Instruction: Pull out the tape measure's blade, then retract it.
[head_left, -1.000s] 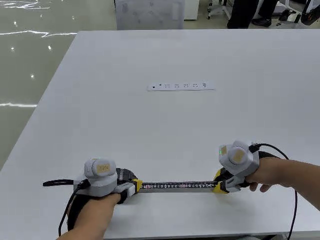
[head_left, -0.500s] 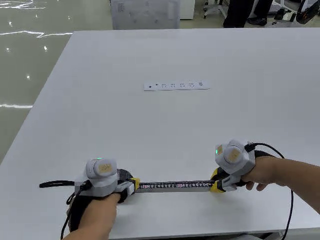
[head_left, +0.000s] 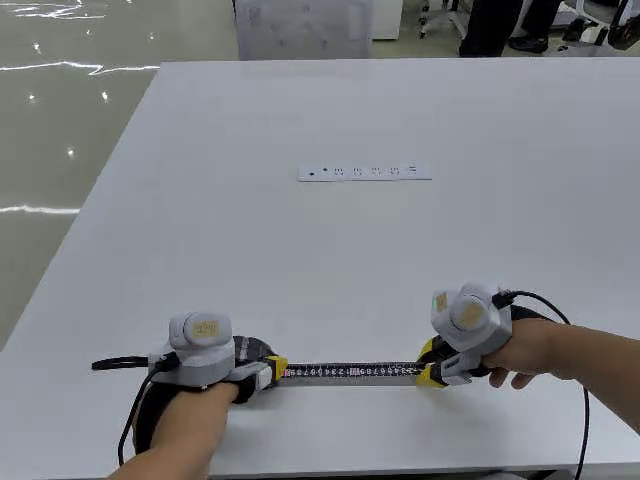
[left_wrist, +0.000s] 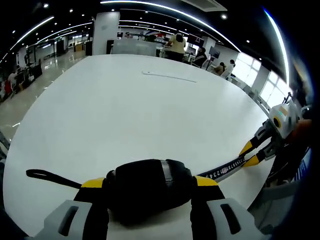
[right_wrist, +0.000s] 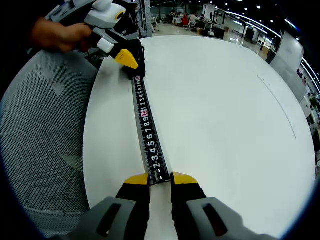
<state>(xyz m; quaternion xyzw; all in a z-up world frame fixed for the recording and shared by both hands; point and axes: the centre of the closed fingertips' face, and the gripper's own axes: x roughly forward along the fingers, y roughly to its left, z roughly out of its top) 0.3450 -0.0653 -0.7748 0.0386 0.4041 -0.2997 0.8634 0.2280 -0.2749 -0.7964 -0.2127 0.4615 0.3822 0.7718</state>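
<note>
Two grippers face each other along the near edge of the white table (head_left: 350, 270). The left gripper (head_left: 268, 372), at the lower left of the head view, is clamped across the tape measure's black case (left_wrist: 148, 186), with one yellow-tipped jaw on each flank. The right gripper (right_wrist: 160, 179), at the lower right, pinches the free end of the blade (right_wrist: 146, 125). The blade lies flat on the table between them, drawn out part way with its numbers showing.

The case looks chunky and rubbery, so a grip across its sides should hold it. The blade is probably thin spring steel that is slick, apt to kink if twisted, and keen to snap back. It is best held at the very tip and fed in slowly.

The left hand (head_left: 190, 420) rises from the bottom edge behind its gripper. The right hand (head_left: 530, 350) comes in from the right edge, wrist low, with a cable (head_left: 560, 305) looping over it. A black strap (head_left: 115, 363) trails left of the case. A power strip (head_left: 364, 173) lies well apart, toward the centre of the frame.
</note>
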